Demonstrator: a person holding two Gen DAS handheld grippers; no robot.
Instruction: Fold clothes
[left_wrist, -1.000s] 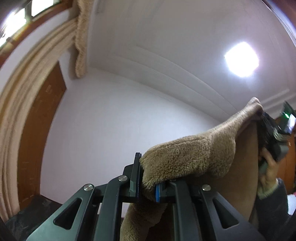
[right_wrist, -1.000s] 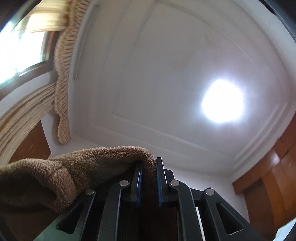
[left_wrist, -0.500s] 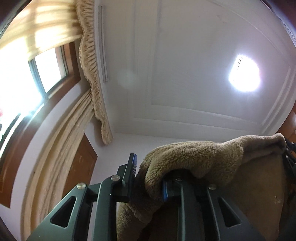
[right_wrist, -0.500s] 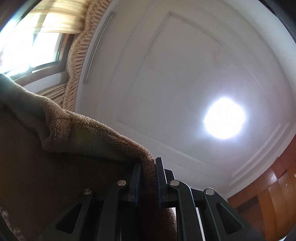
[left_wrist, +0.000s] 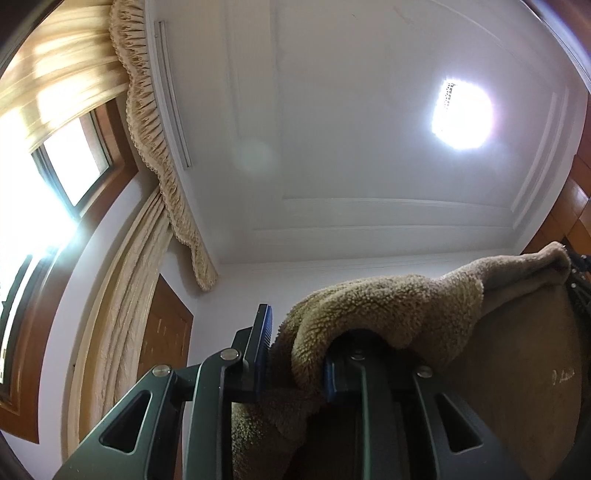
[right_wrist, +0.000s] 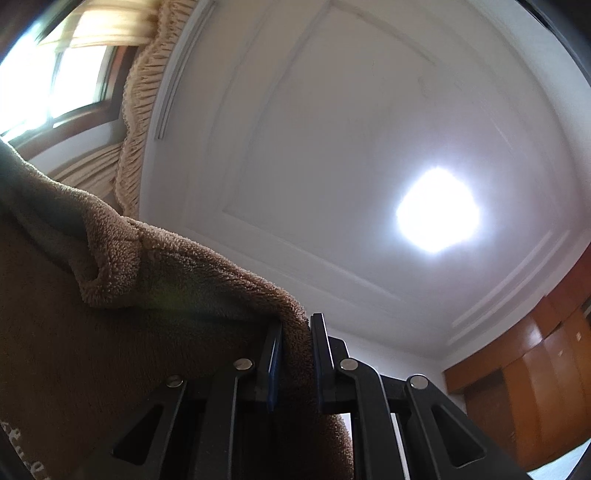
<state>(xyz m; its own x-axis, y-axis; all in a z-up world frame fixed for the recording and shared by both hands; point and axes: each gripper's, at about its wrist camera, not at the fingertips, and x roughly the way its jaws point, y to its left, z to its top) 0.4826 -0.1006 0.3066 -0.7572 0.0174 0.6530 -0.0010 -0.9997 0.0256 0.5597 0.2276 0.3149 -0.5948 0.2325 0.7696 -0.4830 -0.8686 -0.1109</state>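
A brown fleece garment (left_wrist: 388, 299) is held up between both grippers, with the ceiling behind it. In the left wrist view my left gripper (left_wrist: 297, 336) has its jaws opening. A fold of the fleece still lies between them and drapes over the right finger, while the left finger's (left_wrist: 263, 328) upper pad stands bare. The garment's top edge runs right to the other gripper, at the frame edge. In the right wrist view my right gripper (right_wrist: 295, 325) is shut on the garment's (right_wrist: 110, 332) edge, and the cloth spreads away to the left.
Both cameras look up at a white panelled ceiling with a bright lamp (left_wrist: 461, 114). A bright window (left_wrist: 74, 158) with beige curtains (left_wrist: 122, 325) is at the left, beside a wooden door (left_wrist: 166, 332). Orange wooden cabinets (right_wrist: 535, 387) stand at the right.
The left jaws have spread apart and the fleece now hangs loosely over one finger. The left view has swung from the wall up to the ceiling and window. The right gripper has sunk.
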